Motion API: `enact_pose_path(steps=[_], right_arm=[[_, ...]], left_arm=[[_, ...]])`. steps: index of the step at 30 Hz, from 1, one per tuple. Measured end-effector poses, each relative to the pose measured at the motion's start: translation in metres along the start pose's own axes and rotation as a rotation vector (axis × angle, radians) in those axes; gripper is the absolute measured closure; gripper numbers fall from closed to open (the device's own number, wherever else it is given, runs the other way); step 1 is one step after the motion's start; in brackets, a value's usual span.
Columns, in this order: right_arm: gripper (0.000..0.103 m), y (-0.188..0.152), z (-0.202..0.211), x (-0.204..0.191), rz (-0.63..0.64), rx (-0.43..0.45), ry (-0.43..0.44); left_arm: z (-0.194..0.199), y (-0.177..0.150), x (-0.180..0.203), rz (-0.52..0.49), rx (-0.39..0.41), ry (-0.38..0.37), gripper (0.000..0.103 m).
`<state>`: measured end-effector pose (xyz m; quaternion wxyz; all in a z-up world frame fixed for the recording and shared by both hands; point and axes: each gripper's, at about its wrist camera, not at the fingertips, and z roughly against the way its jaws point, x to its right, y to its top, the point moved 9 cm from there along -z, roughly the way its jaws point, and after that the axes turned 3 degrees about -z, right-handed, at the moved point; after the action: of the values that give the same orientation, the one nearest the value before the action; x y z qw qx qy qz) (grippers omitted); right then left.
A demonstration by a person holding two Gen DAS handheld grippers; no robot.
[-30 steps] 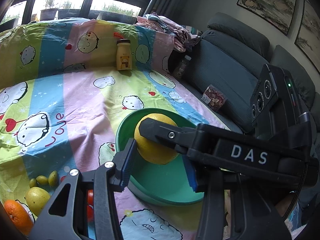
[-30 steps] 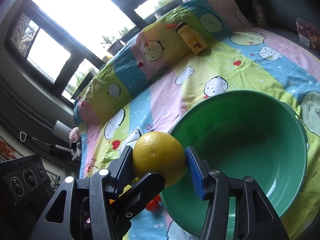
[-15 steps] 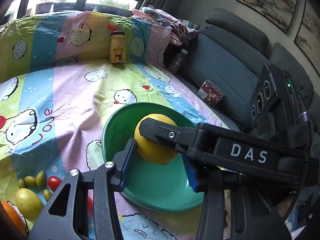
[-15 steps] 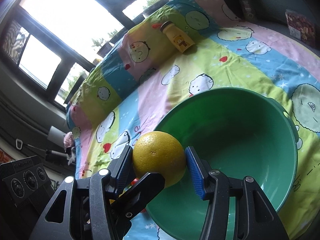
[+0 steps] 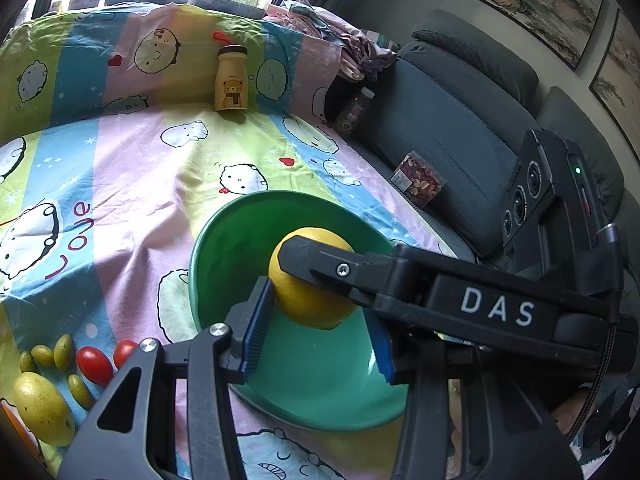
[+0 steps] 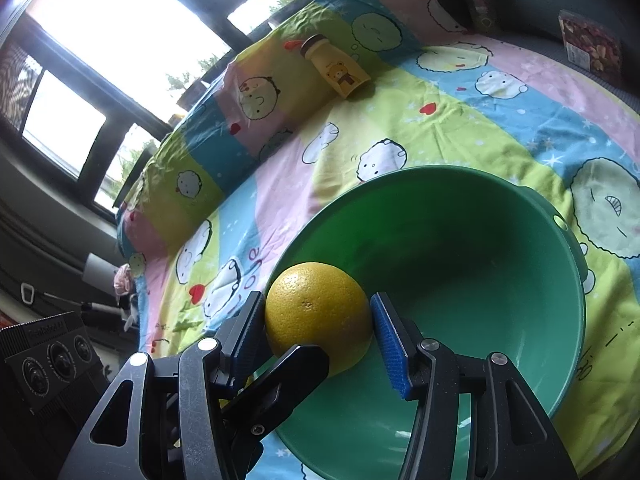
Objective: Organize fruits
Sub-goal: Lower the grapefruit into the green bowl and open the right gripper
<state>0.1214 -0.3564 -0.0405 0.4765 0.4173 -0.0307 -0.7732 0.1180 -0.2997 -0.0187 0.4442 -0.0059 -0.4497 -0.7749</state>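
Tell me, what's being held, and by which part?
The yellow grapefruit, pinched at opposite sides by the right gripper; whether the left gripper grips it is unclear.

Background, non-task items
Bear-print bottle [image 5: 231,80] upright at upper centre; snack packet [image 5: 418,178] on grey sofa [image 5: 452,136], right.

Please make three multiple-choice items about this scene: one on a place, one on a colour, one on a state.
1. Where does the bottle stand?
A. in the bowl
B. on the cloth, beyond the bowl
C. on the sofa

2. What colour is the bowl?
A. red
B. white
C. green

3. How is the right tool?
A. shut on the yellow fruit
B. open and empty
C. shut on the bottle

Key: 1 B, it stands upright on the cloth far behind the bowl; 2 C, its wall and rim are green; 3 A, both blue pads press the fruit.
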Motion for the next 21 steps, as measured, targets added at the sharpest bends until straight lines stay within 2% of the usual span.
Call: enact_pose_path(steps=[21], right_arm=[[0.047, -0.002, -0.008, 0.01, -0.019, -0.032, -0.041]], left_arm=[[-0.011, -0.007, -0.003, 0.033, -0.036, -0.024, 0.058]])
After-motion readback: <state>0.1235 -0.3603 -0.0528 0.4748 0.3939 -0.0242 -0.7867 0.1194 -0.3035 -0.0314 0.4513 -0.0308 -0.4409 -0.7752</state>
